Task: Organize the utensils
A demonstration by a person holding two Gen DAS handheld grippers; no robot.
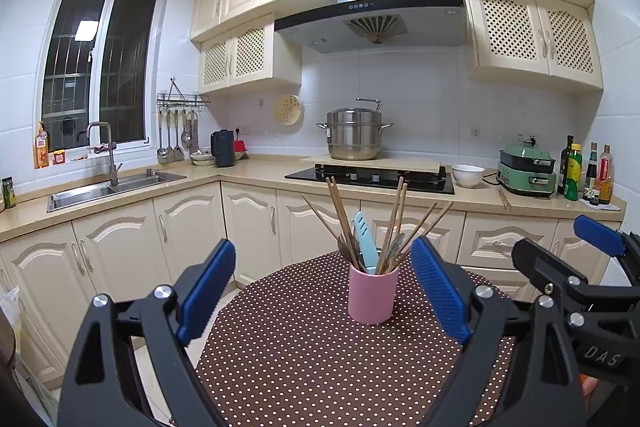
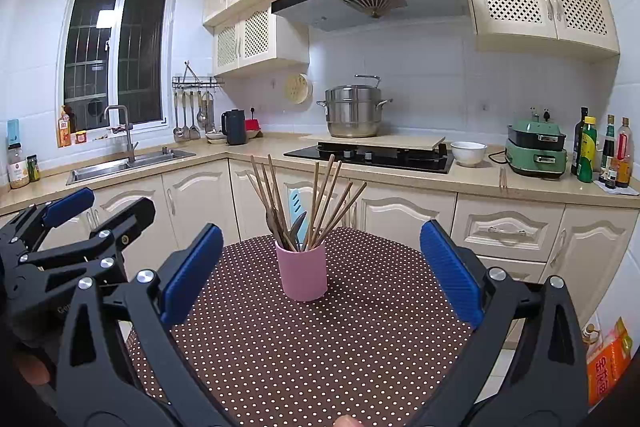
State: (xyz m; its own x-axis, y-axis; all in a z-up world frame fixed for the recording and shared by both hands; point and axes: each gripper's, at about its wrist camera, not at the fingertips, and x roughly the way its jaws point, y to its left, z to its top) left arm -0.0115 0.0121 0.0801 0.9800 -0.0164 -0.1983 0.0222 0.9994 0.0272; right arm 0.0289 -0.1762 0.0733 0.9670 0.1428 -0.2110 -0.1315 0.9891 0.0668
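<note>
Pink cylindrical ceramic holder (image 1: 373, 294) upright on brown white-dotted tablecloth (image 1: 304, 355), well apart from both tongs. Inside holder: brown wooden chopsticks (image 1: 394, 219), pale blue slotted plastic spatula (image 1: 366, 237), dark metal spoons (image 2: 297, 227). Left gripper (image 1: 324, 291) before holder: jaws wide, empty. Right gripper (image 2: 320, 271) before holder: jaws wide, empty.

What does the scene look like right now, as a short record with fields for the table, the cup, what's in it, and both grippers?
table: polka-dot cloth, bare apart from the cup
cup: pink cup, upright, mid-table
contents: wooden chopsticks, blue spatula, dark utensils
left gripper: open, fingers either side of the cup in view, holding nothing
right gripper: open, empty, short of the cup
</note>
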